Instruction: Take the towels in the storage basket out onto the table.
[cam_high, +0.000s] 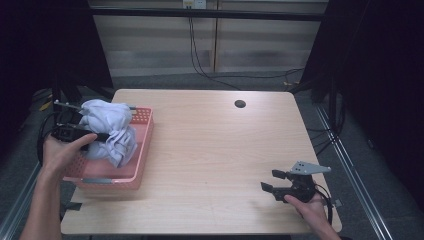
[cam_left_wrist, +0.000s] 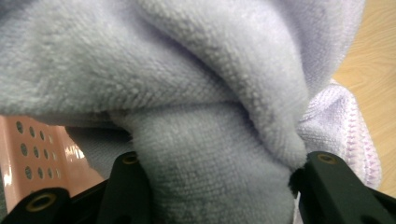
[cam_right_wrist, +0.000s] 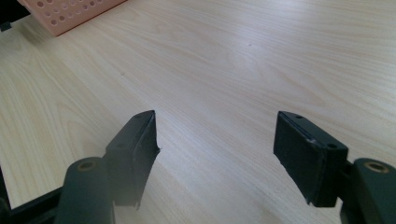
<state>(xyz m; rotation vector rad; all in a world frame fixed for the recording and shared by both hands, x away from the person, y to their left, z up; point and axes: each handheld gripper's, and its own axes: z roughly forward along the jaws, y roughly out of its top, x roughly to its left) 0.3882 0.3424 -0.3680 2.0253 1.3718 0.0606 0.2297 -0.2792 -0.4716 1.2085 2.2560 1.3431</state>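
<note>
- The table (cam_high: 210, 150) takes up the middle of the scene, with a basket (cam_high: 142, 155) on its left edge.
- A bundled towel (cam_high: 107, 127) sits in the basket, heaped above the rim and towards the far end.
- The left gripper (cam_high: 100, 136) reaches in from the left, over the basket's near-left side, its jaws pressed on a thick fold of the towel (cam_left_wrist: 205, 177).
- The right gripper (cam_high: 275, 181) is at the table's near right corner, well apart from the basket (cam_right_wrist: 70, 14), with bare tabletop (cam_right_wrist: 224, 74) between its spread jaws.
- A small round hole (cam_high: 240, 104) lies in the tabletop at the far side, right of centre.
</note>
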